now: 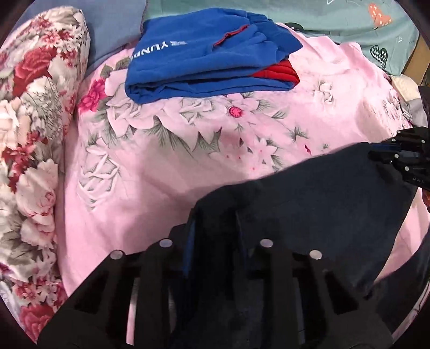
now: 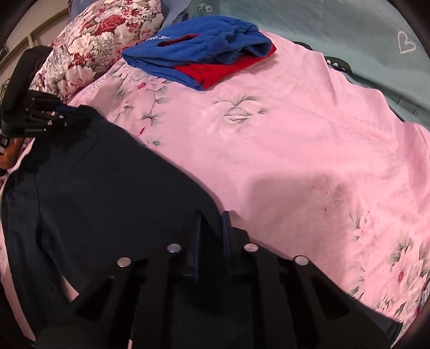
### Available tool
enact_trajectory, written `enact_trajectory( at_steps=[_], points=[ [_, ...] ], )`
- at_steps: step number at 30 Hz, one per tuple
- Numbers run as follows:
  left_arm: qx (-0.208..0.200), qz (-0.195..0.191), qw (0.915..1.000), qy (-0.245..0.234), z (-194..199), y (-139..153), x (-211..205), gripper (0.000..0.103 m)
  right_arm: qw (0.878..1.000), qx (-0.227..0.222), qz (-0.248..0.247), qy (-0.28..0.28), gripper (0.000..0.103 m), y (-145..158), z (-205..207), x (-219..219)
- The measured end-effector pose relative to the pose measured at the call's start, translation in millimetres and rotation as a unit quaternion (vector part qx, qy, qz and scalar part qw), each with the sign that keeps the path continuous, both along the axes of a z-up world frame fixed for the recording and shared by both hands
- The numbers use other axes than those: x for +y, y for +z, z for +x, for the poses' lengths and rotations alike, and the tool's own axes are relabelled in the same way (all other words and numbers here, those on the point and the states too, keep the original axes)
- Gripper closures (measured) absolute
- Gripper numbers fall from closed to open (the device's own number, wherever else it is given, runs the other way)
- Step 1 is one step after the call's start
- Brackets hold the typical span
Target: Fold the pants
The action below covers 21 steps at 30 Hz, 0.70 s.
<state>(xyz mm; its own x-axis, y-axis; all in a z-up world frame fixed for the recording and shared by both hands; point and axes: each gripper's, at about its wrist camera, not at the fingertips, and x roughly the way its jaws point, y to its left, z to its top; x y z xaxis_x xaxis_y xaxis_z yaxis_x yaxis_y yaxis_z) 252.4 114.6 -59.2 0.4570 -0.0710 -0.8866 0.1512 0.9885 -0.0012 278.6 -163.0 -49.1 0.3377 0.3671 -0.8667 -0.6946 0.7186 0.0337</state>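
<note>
Left gripper (image 1: 215, 228): fingers together on the edge of the dark navy pants (image 1: 322, 193), cloth pinched between the blue pads. Grip looks firm; fabric drapes off both sides of the jaws.

Right gripper (image 2: 212, 231): same story, clamped on another part of the same edge, navy cloth caught between its blue pads. From the left wrist view it shows at the far right, biting the pants' upper corner. From the right wrist view the left gripper sits at the far left, on the opposite corner.

Pants hang stretched between the two grippers, over the near edge of the pink floral blanket (image 2: 295, 139). A seam and a pocket-like line are visible on the cloth in the right wrist view. Lower part trails off frame; cannot tell whether it rests on the blanket.

Further out, near the blanket's far edge: a folded blue garment (image 1: 193, 61) lying flat, with a red garment (image 2: 223, 69) tucked under it and sticking out on one side. White print on the blue one reads "YUND", upside down from the left wrist camera; the rest is cut off by the fold. A small logo sits next to the letters, too small to read.

Along the blanket's left edge: a bolster or rolled quilt in red-and-white rose print (image 1: 35, 134). Behind the far edge: a teal sheet with heart pattern (image 1: 349, 21). No readable text on either.
</note>
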Motion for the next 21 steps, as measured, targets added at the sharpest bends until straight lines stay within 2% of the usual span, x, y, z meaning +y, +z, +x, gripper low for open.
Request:
enact_trajectory(
  at_steps=[2,5,8,11,14,16,18,19,21],
  points=[
    [-0.011,-0.006,0.9999,0.005,-5.6,8.4,0.6,0.083,1.000,-0.010,0.002,-0.009,0.096,5.5,-4.4,-2.3],
    [-0.036,-0.017,0.9992,0.003,-22.8,28.9,-2.4,0.085,0.999,-0.014,0.048,-0.018,0.097,27.3,-23.5,-19.0],
    [-0.075,-0.028,0.9967,-0.012,-65.8,56.7,-3.3,0.086,0.996,-0.023,0.082,-0.012,0.097,49.4,-54.7,-37.6],
    [-0.118,-0.035,0.9917,-0.037,-117.9,78.8,-8.2,0.086,0.994,-0.040,0.098,0.011,0.097,70.0,-114.7,-56.3],
    [-0.117,-0.048,0.9908,-0.049,-159.1,77.5,-9.9,0.084,0.993,-0.027,0.113,0.028,0.097,68.5,-159.4,-63.8],
    [-0.097,-0.051,0.9933,-0.036,-174.5,63.6,-7.3,0.072,0.993,-0.003,0.115,0.039,0.097,52.3,-190.2,-67.4],
    [-0.067,-0.059,0.9958,-0.019,-187.5,45.8,-3.9,0.041,0.994,0.021,0.104,0.028,0.093,29.8,-205.1,-66.7],
    [-0.052,-0.065,0.9965,-0.008,-192.7,37.9,-0.4,0.034,0.994,0.041,0.102,0.021,0.091,16.6,-208.8,-66.4],
    [-0.030,-0.078,0.9965,0.007,-201.3,28.7,7.4,0.022,0.993,0.079,0.089,0.011,0.074,-7.7,-212.2,-64.0]
  ],
)
